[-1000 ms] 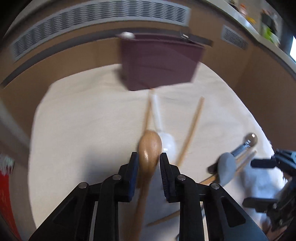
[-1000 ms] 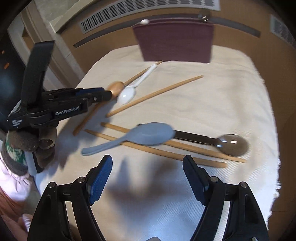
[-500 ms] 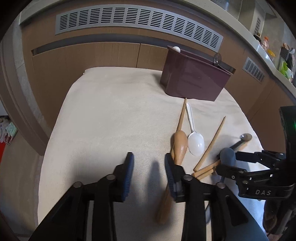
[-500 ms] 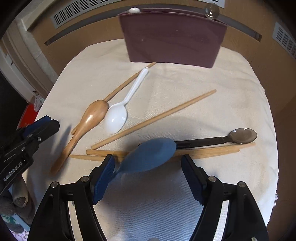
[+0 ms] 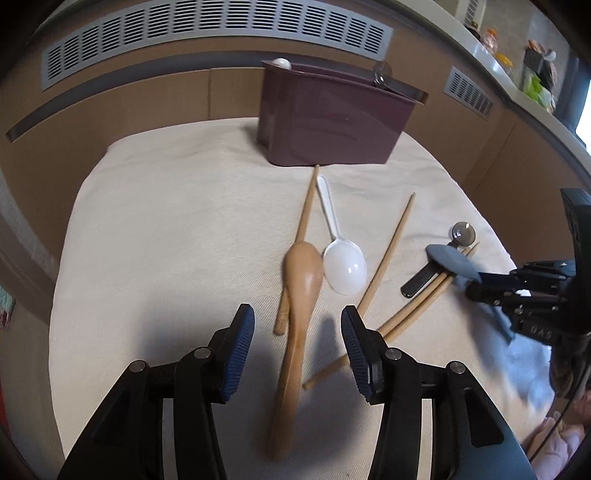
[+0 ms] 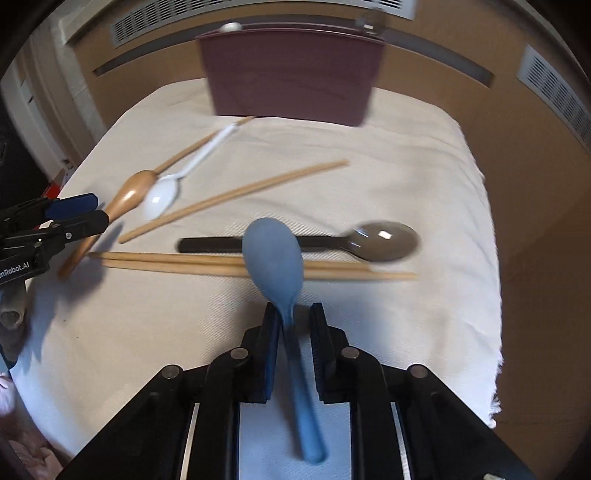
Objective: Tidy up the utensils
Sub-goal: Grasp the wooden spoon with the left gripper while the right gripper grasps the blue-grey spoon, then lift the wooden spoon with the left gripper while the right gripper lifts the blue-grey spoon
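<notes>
A blue spoon (image 6: 273, 254) sticks out of my right gripper (image 6: 293, 317), bowl forward over a pair of chopsticks (image 6: 184, 262). The jaws are closing, shut on its neck. A wooden spoon (image 5: 301, 273) lies on the cream cloth (image 5: 166, 221) between the fingers of my left gripper (image 5: 297, 332). Those jaws are opening and their pads stand clear of it. Beside it lie a white plastic spoon (image 5: 345, 266) and a single chopstick (image 5: 388, 258). A black-handled metal spoon (image 6: 384, 240) rests behind the pair. The maroon utensil bin (image 5: 332, 122) stands at the cloth's far edge.
Two utensil tips poke out of the bin, a white one (image 5: 281, 63) and a metal one (image 5: 382, 70). Behind it runs a wood-panelled wall with vent grilles (image 5: 207, 33). The cloth drops off at its right edge (image 6: 491, 258).
My left gripper let go of the wooden spoon and its jaws widened. The right jaws closed around the blue spoon, which swung from lying crosswise to pointing straight ahead.
</notes>
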Action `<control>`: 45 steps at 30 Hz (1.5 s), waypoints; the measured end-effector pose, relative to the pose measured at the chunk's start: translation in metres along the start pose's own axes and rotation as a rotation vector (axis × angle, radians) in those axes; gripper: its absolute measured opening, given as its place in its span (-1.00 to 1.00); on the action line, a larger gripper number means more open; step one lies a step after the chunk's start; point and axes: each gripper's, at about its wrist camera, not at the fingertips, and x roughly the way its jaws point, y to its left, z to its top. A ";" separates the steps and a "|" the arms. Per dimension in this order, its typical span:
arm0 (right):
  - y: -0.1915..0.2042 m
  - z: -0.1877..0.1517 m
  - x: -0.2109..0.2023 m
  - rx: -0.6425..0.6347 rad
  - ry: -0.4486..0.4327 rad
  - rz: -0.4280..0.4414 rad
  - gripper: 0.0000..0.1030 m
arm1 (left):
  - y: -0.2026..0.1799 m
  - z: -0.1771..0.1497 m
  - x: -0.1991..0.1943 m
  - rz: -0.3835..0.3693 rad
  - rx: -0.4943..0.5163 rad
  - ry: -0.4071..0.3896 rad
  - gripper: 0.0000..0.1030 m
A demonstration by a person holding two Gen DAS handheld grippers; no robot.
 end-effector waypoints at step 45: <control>-0.025 -0.005 -0.065 -0.037 -0.202 0.012 -0.37 | -0.034 0.014 -0.080 0.040 0.011 -0.200 -0.77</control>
